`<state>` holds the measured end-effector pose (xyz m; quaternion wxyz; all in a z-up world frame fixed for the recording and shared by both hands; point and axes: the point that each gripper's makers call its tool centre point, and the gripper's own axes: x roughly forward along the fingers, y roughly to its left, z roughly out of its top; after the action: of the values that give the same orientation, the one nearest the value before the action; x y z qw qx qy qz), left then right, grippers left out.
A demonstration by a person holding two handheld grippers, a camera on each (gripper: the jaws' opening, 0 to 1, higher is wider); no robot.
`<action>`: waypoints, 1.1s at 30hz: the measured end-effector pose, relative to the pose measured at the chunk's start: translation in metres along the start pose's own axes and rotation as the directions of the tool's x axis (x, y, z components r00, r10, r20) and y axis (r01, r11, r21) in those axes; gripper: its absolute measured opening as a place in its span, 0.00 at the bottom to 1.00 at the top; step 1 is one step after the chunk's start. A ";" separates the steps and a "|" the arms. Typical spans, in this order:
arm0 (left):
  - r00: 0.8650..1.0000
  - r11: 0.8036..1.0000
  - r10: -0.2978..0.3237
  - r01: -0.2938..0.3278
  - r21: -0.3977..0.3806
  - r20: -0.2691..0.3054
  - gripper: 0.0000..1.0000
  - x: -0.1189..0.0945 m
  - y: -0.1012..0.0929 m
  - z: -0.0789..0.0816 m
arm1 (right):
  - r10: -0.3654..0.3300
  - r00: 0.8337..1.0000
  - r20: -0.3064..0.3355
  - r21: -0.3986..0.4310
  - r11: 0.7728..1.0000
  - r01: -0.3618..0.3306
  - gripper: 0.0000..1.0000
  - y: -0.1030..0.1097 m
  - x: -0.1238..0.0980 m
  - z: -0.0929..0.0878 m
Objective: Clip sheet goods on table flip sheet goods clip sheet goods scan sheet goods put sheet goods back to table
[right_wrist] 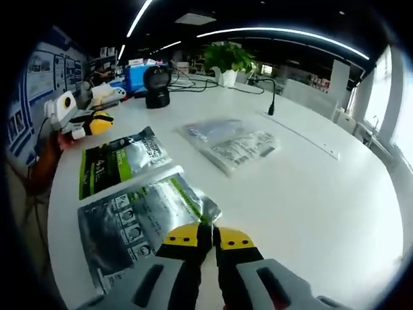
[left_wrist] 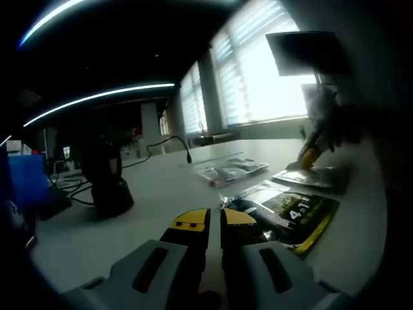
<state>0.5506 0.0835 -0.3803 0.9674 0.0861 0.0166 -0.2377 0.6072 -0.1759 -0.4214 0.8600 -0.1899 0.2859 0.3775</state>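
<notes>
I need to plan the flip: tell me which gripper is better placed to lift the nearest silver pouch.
Right. The right gripper is shut on the silver pouch's corner; the left gripper sits closed by the green pouch.

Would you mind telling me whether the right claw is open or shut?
Shut: the right claw pinches the corner of the silver packet, which lies flat on the table.

This is an open office or a lab-like workroom. A large white table (right_wrist: 310, 194) is the centre, and long strip lights (right_wrist: 284, 32) run on the dark ceiling above it. Behind the table stand a potted plant (right_wrist: 227, 59) and a black scanner (right_wrist: 156, 87) with cables. Beside the table, windows with blinds (left_wrist: 258, 71) let in bright daylight.
</notes>
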 end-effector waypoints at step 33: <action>1.000 1.000 -0.014 0.014 0.000 0.002 0.00 0.005 0.004 0.001 | -0.023 0.999 0.049 -0.084 0.996 0.027 0.00 0.007 -0.004 0.002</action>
<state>0.5568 0.0845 -0.3794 0.9657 0.0857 0.0161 -0.2444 0.6004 -0.1726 -0.4177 0.8626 -0.2204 0.2465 0.3830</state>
